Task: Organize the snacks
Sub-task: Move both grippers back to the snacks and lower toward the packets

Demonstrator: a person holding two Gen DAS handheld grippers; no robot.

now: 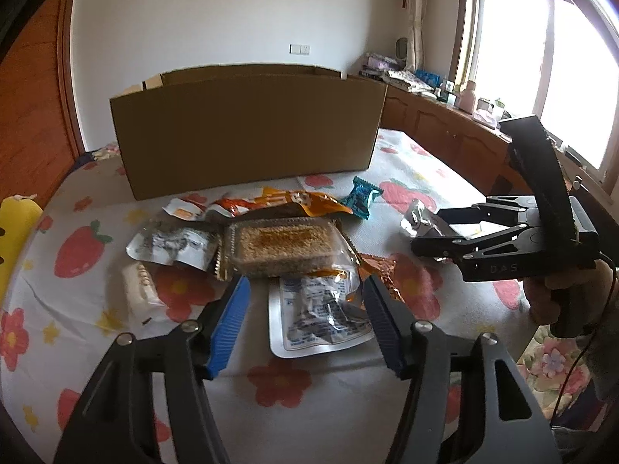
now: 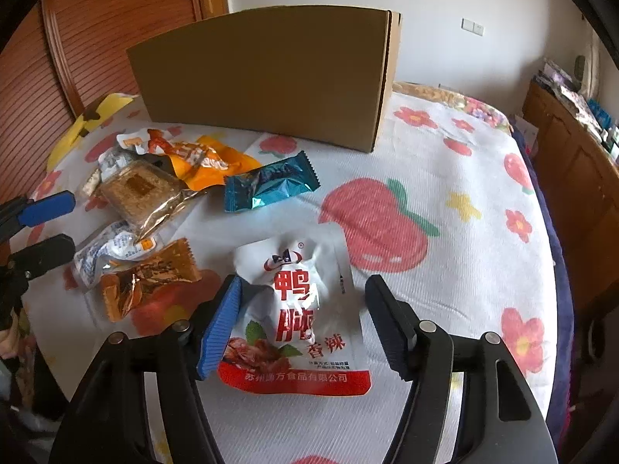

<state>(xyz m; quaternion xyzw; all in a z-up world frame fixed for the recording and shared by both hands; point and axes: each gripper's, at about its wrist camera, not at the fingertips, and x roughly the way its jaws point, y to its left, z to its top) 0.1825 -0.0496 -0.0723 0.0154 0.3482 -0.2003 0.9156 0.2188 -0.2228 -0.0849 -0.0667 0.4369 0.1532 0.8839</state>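
Snack packs lie on a strawberry-print cloth [image 1: 77,255] in front of a tall cardboard box [image 1: 247,131] [image 2: 263,89]. My left gripper [image 1: 305,286] is open just above a silver pouch [image 1: 317,313], its tips close to a clear tray of sesame cake [image 1: 282,247]. My right gripper [image 2: 303,282] is open around a white and red duck snack pouch [image 2: 305,317]; the blue pad sits at the pouch's edge and the black pad stands apart. A teal candy [image 2: 271,183], an orange pack [image 2: 201,158] and a copper foil pack [image 2: 149,276] lie nearby.
A white wrapped bar [image 1: 139,290] and another silver pouch [image 1: 174,245] lie left of the tray. A yellow cushion [image 1: 15,232] sits at the left edge. Wooden cabinets [image 1: 445,123] run under the window, and a wooden wardrobe [image 2: 96,19] stands behind the box.
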